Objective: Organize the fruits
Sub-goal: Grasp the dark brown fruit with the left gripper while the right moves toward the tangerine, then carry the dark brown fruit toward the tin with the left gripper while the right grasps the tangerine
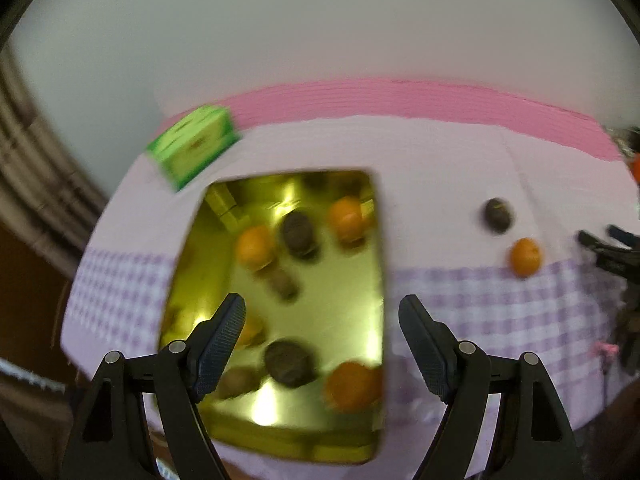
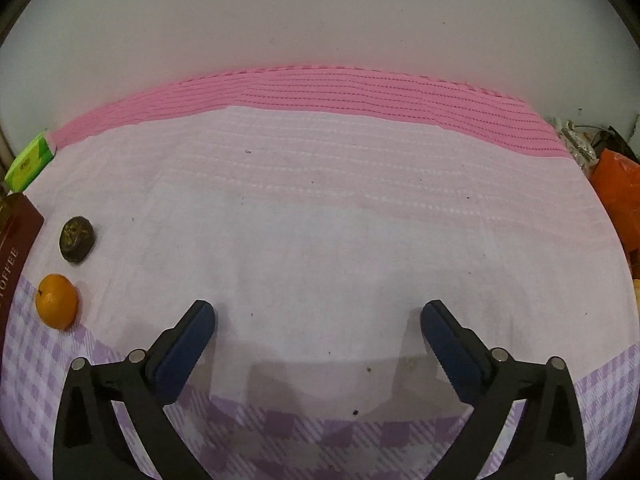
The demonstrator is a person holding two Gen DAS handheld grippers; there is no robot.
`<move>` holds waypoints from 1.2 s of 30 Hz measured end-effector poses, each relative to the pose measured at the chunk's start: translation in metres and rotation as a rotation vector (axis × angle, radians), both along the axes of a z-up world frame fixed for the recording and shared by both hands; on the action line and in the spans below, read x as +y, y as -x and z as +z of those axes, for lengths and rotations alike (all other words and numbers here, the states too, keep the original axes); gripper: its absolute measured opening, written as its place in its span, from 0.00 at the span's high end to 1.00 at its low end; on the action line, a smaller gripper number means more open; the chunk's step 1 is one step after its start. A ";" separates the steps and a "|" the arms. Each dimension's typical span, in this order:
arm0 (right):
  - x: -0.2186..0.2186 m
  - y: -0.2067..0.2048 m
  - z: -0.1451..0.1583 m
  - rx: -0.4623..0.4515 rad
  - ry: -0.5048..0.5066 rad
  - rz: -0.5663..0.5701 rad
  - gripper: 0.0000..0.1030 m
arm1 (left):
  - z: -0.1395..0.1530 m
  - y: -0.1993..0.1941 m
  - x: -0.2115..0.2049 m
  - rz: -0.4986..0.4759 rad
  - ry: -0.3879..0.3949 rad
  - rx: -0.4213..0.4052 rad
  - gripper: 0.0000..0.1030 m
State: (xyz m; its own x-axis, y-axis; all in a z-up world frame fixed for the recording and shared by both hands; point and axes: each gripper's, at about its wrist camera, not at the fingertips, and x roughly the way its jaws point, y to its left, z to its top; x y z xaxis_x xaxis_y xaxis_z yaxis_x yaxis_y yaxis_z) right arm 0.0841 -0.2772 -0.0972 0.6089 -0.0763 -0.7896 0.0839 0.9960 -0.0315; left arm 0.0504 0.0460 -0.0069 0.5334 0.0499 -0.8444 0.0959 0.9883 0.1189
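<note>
Both grippers open and empty over the pink cloth, fruit half sorted.

Left gripper (image 1: 322,316) hangs jaws apart, gripping nothing, above the gold tin (image 1: 276,428) at centre frame, which already holds oranges and dark fruits, all blurred. Right gripper (image 2: 318,318) is spread wide over bare tablecloth (image 2: 340,220), nothing between its fingers. At the left edge of the right wrist view, a loose orange (image 2: 56,301) sits just below a dark fruit (image 2: 77,237), near the tin's side. A green box (image 1: 195,145) sits upper left.
</note>
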 end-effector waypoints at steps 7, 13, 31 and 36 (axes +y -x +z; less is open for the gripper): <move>-0.001 0.002 0.003 -0.003 -0.004 0.003 0.00 | 0.010 -0.058 -0.065 -0.238 0.171 0.062 0.23; 0.001 0.003 0.002 -0.004 -0.004 0.003 0.00 | -0.028 -0.113 -0.116 -0.304 0.230 0.235 0.23; 0.002 0.003 0.003 -0.007 -0.007 0.005 0.00 | -0.064 -0.117 -0.117 -0.150 0.298 0.282 0.62; -0.004 0.011 0.011 -0.068 -0.066 0.018 0.02 | -0.025 -0.086 -0.082 -0.100 0.367 0.211 0.62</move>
State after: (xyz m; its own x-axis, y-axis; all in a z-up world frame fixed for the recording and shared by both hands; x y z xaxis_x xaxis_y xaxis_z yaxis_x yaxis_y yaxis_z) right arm 0.0734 -0.2817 -0.0866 0.6621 -0.0140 -0.7493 0.0653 0.9971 0.0390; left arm 0.1367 -0.0363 -0.0316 0.3343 -0.3172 -0.8875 0.1775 0.9460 -0.2712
